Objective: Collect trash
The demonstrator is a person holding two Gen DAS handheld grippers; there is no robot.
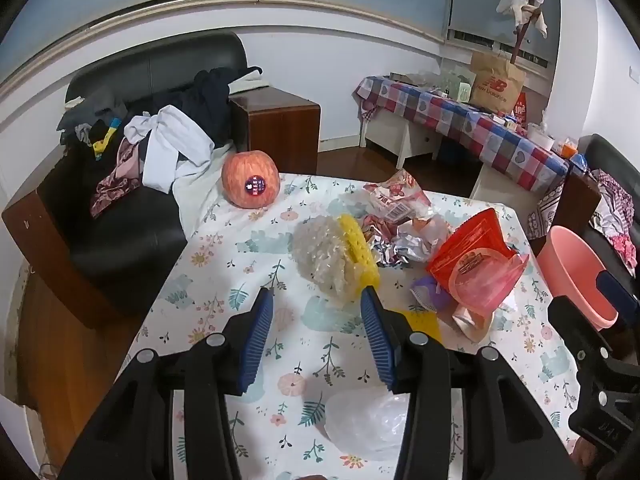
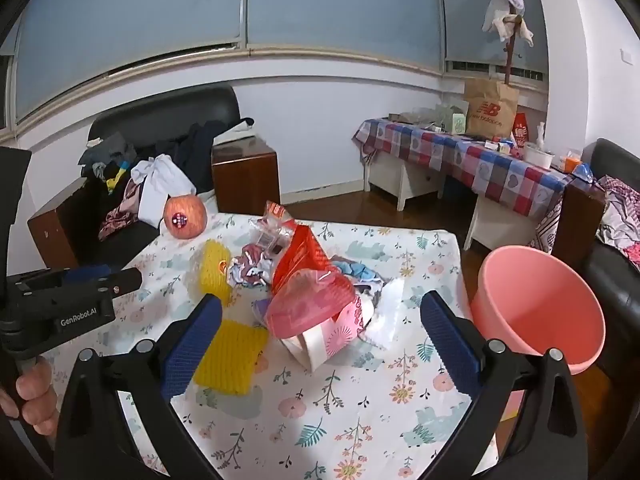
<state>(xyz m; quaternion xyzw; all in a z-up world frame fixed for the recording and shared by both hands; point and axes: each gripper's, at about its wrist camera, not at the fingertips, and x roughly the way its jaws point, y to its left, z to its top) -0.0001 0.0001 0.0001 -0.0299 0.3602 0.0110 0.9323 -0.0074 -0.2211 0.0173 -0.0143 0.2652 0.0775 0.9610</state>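
Observation:
Trash lies heaped on the floral-cloth table (image 1: 216,264). My left gripper (image 1: 317,292) is open, its tips at the near end of a bubble-wrap wad (image 1: 320,252) wrapped in yellow foam net (image 1: 360,248); the pads do not press it. My right gripper (image 2: 320,300) stands wide open around a pink-and-red plastic package (image 2: 312,308) without touching it. A red pouch (image 2: 304,256), crumpled wrappers (image 1: 400,240), a flat yellow foam net (image 2: 232,356) and clear plastic (image 1: 368,420) lie nearby. A pink bin (image 2: 540,312) stands at the table's right edge.
An apple (image 1: 250,180) with a sticker sits at the table's far left corner. A black sofa (image 1: 132,232) piled with clothes stands to the left, beside a wooden cabinet (image 1: 280,120). A checkered-cloth table (image 2: 500,172) with a paper bag stands at the back right. A hand (image 2: 36,396) grips the left tool.

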